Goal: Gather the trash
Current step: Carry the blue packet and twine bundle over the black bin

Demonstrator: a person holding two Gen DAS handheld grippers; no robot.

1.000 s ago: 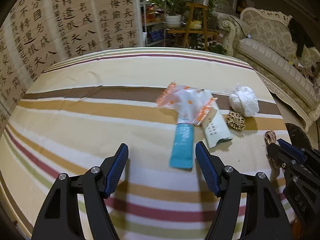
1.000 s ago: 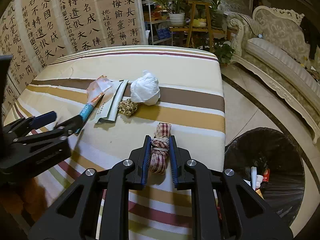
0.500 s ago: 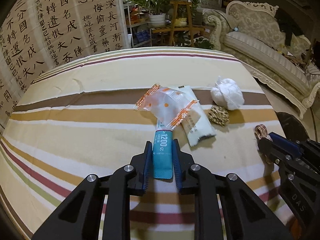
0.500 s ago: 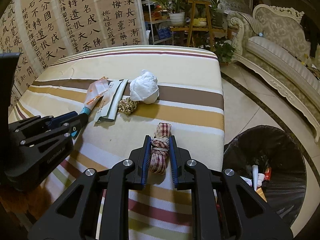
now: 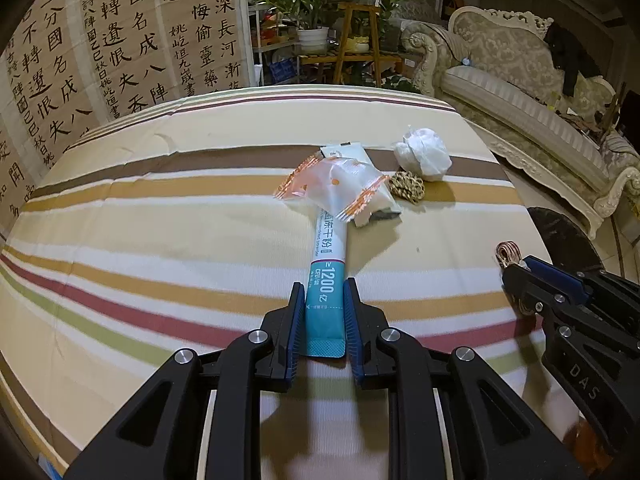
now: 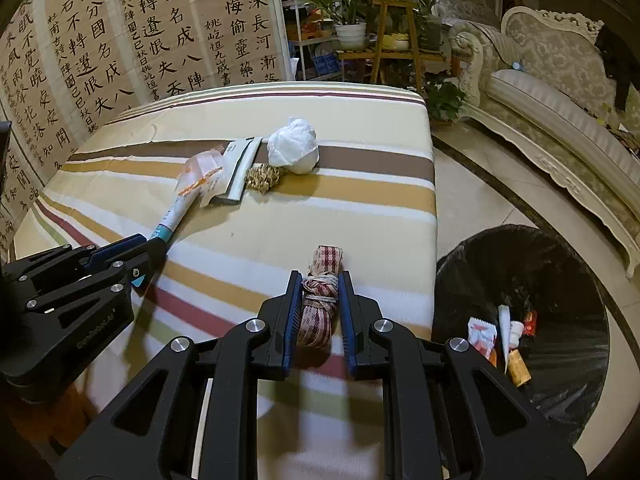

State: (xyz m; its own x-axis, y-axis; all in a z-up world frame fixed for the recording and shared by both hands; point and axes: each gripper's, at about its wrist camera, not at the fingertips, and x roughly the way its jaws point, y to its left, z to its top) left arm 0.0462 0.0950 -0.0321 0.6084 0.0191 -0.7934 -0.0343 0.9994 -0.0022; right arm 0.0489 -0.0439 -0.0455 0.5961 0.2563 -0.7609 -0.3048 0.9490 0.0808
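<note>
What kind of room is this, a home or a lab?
Most likely a home living room: an ornate sofa, potted plants on stands, and a calligraphy screen behind the striped table.

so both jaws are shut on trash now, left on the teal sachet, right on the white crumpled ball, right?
Not quite. The left gripper is shut on the teal sachet, but the right gripper is shut on the red checked cloth bundle, as the right wrist view shows. The white crumpled ball lies untouched farther back on the striped table.
</note>
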